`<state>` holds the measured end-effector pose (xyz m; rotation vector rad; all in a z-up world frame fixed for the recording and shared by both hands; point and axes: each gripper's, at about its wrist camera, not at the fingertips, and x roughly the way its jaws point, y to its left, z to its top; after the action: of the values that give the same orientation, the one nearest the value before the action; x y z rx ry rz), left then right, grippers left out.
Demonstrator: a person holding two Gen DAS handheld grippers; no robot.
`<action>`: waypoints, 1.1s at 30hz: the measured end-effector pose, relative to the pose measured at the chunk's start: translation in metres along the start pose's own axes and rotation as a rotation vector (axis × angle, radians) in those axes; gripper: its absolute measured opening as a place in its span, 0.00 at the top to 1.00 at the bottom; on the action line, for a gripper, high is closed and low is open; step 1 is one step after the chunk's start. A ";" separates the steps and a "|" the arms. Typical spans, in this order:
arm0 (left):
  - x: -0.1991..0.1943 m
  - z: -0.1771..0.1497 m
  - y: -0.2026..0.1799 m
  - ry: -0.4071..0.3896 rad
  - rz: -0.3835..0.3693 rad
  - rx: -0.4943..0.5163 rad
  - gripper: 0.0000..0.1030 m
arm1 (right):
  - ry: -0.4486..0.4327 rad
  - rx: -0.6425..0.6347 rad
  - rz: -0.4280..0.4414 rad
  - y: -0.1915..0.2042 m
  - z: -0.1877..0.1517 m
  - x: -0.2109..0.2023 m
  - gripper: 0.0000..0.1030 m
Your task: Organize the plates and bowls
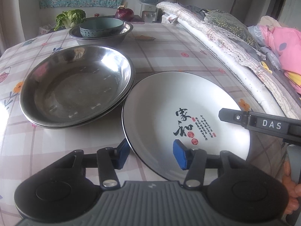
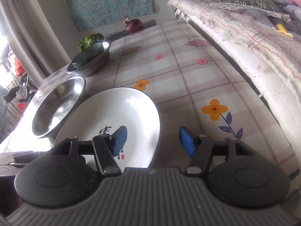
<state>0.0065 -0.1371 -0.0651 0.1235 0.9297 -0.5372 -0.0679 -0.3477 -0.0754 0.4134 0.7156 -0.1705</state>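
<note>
A white plate with a black rim and calligraphy lies on the checked tablecloth. My left gripper straddles its near-left rim, one blue pad outside and one over the plate, and neither presses on it, so it is open. My right gripper straddles the plate's right rim in the same way and is open; its finger reaches in over the plate. Stacked steel plates sit touching the white plate's left side. Farther back, a green bowl rests inside a steel bowl.
A leafy cabbage and a red onion lie at the table's far end. A padded bed edge with quilts runs along the right side of the table. A person's hand shows at the lower right.
</note>
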 end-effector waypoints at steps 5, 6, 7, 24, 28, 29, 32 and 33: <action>-0.001 0.000 0.006 -0.007 -0.009 -0.015 0.64 | -0.005 -0.052 -0.020 0.010 -0.001 0.002 0.76; -0.001 0.000 0.007 -0.008 -0.012 -0.016 0.64 | -0.008 -0.057 -0.027 0.011 -0.001 0.002 0.77; -0.002 0.001 0.008 -0.007 -0.017 -0.017 0.66 | -0.008 -0.060 -0.030 0.010 -0.001 0.002 0.79; -0.018 -0.011 0.025 0.009 -0.123 0.007 0.61 | 0.038 -0.080 0.001 0.016 -0.012 -0.010 0.80; -0.016 -0.008 0.024 0.002 -0.106 0.014 0.58 | 0.025 -0.067 0.005 0.014 -0.011 -0.012 0.80; -0.015 -0.006 0.024 -0.001 -0.102 0.016 0.57 | 0.017 -0.072 0.002 0.014 -0.010 -0.012 0.80; -0.012 -0.002 0.022 -0.007 -0.086 0.024 0.54 | 0.005 -0.084 -0.003 0.014 -0.007 -0.012 0.80; -0.010 0.000 0.021 -0.008 -0.079 0.026 0.54 | 0.005 -0.085 -0.004 0.014 -0.006 -0.011 0.80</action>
<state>0.0117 -0.1152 -0.0600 0.1089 0.9231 -0.6227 -0.0757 -0.3325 -0.0674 0.3312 0.7265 -0.1424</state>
